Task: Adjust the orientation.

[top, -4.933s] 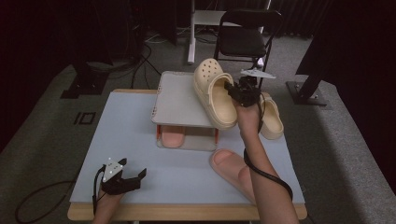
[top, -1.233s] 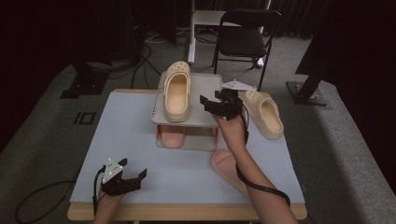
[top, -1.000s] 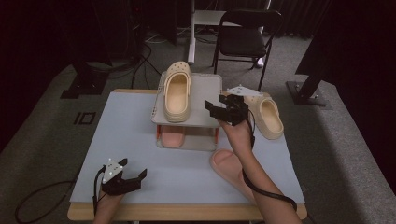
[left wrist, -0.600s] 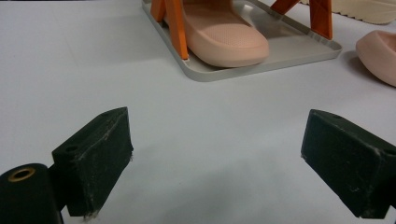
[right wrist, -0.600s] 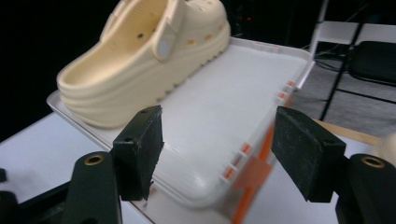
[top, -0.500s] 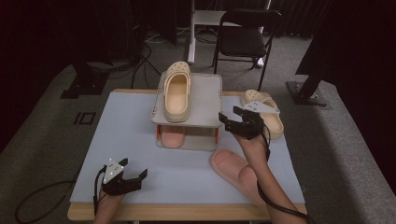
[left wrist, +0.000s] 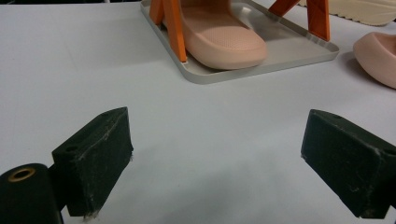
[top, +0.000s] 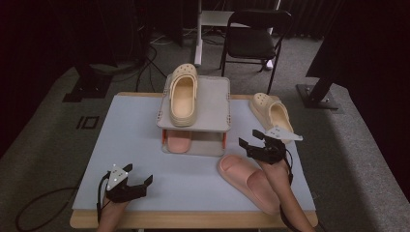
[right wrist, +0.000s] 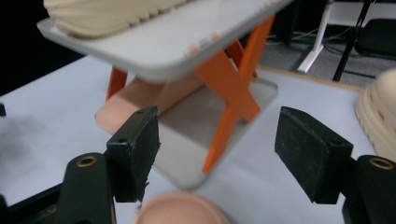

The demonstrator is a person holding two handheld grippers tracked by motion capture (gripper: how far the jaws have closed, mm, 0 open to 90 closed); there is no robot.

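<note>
Right claw (top: 255, 142) stands with jaws apart and nothing between them, having just been opening; it hangs over the toe of the loose pink foam slide (top: 246, 181) lying near the table's front right corner. Left claw (top: 137, 184) rests near the front left corner, jaws wide and empty.

The 2-tier grey tray rack on orange cross legs (top: 215, 104) stands mid-table toward the far edge. A cream perforated clog (top: 183, 95) sits on its upper tray; a matching pink slide (top: 179, 140) occupies the lower tray. A second cream clog (top: 271, 111) lies by the far right edge, well apart from the rack.

Judgement: the step in hand is taking up the loose pink slide. Recommended: lower squarely over the toe or side wall, close on the thick foam rim rather than the flat sole, and lift clear of the rack leg before travelling.

The right claw view shows the orange cross brace (right wrist: 229, 95) and the slide's toe (right wrist: 180, 208) directly beneath the jaws; the high view gives the overall layout, and the left claw view shows the lower tray's rim (left wrist: 261, 70)
</note>
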